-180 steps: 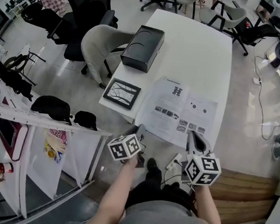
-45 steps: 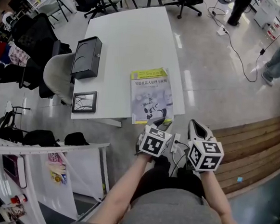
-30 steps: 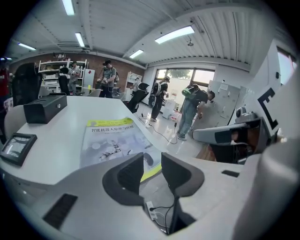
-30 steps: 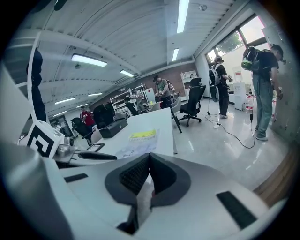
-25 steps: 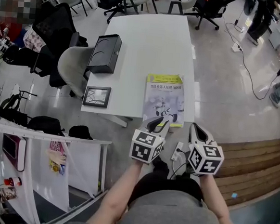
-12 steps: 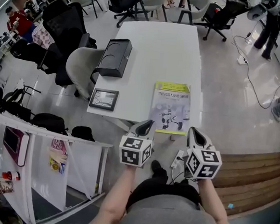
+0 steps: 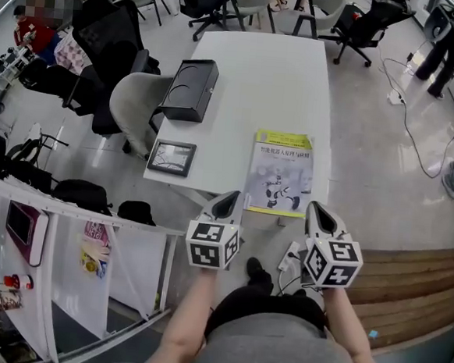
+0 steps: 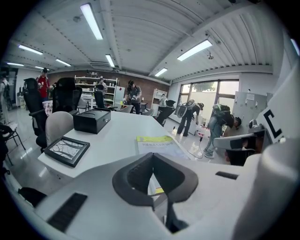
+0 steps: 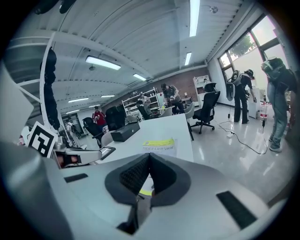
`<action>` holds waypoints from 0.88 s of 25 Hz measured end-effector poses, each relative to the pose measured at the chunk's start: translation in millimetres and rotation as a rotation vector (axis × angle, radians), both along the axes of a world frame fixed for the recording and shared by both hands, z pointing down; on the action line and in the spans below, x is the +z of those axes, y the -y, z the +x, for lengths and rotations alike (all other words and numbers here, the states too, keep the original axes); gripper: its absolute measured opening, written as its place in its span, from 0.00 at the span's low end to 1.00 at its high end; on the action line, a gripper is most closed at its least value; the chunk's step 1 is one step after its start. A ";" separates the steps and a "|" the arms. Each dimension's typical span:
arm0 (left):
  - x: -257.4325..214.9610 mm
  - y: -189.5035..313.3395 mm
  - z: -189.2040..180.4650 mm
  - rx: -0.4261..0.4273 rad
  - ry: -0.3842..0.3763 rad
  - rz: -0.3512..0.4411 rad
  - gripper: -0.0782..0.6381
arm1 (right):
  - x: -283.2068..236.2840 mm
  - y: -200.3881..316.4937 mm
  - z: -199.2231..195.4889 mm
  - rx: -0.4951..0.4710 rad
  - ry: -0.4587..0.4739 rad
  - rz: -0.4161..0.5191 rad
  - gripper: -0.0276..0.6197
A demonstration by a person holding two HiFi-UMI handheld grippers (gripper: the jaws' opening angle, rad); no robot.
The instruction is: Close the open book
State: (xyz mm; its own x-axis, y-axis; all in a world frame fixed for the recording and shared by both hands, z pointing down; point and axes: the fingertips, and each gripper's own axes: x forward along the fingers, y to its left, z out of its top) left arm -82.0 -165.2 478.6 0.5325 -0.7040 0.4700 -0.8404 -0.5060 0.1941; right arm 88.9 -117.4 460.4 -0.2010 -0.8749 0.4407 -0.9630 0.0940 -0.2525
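Now that the book (image 7: 281,172), open seconds ago, lies closed on the near right corner of the table (image 7: 259,70), the left gripper (image 7: 229,196) and right gripper (image 7: 316,208) hang off that edge, jaws together and empty, so the task looks done.

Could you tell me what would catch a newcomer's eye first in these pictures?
The closed book, with its yellow-banded cover, lies at the near right edge of the white table. Just short of it are the left gripper and right gripper, both shut and empty. A black box and a framed picture sit along the table's left edge.
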 end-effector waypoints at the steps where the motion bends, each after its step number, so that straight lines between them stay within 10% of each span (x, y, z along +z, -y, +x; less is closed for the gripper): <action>1: -0.6 0.4 -1.8 -0.005 -0.003 -0.001 0.12 | -1.0 1.0 -1.1 -0.006 0.001 0.003 0.05; 22: 3.2 1.2 -19.8 -0.059 -0.018 -0.026 0.12 | -8.1 10.3 -19.5 -0.094 0.002 0.030 0.05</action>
State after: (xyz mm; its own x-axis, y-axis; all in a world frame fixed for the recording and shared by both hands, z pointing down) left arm -101.8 -166.3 481.7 0.4988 -0.7222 0.4792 -0.8650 -0.4499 0.2223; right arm 69.4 -127.7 452.3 -0.2836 -0.8650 0.4139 -0.9490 0.1912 -0.2506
